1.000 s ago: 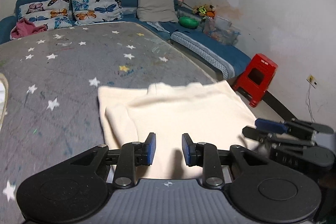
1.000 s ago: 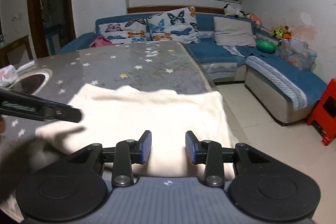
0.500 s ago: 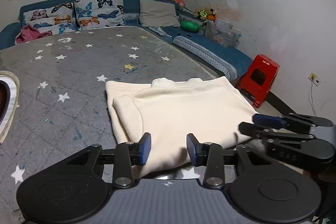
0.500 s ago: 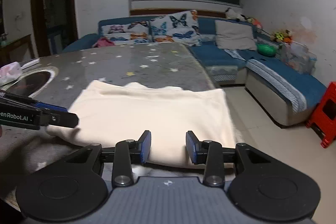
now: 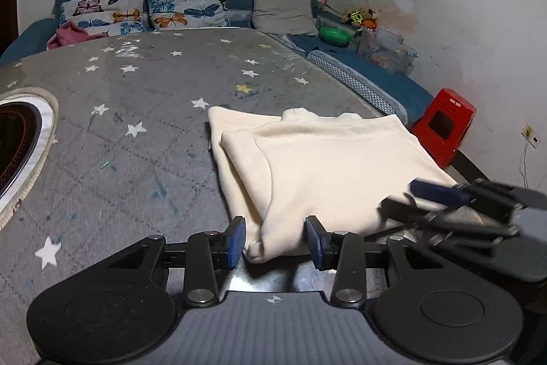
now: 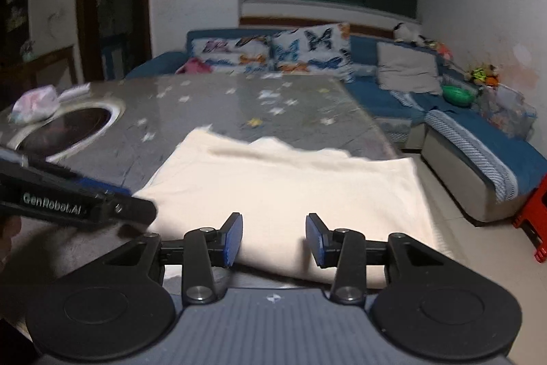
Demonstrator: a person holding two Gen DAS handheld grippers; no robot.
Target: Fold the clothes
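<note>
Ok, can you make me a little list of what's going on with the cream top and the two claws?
garment: cream top, folded, lying flat
surface: grey table with stars, top sits near its edge
left claw: at the top's near corner, cloth between its blue pads, not pinched
right claw: at the top's near edge, jaws opening, cloth between the pads, not pinched
sleeve: folded over the body on the left side
behind the table: blue sofa with butterfly cushions
floor: red stool

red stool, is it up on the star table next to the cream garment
No, the red stool stands on the floor past the table's far edge, beyond the cream garment.
</note>
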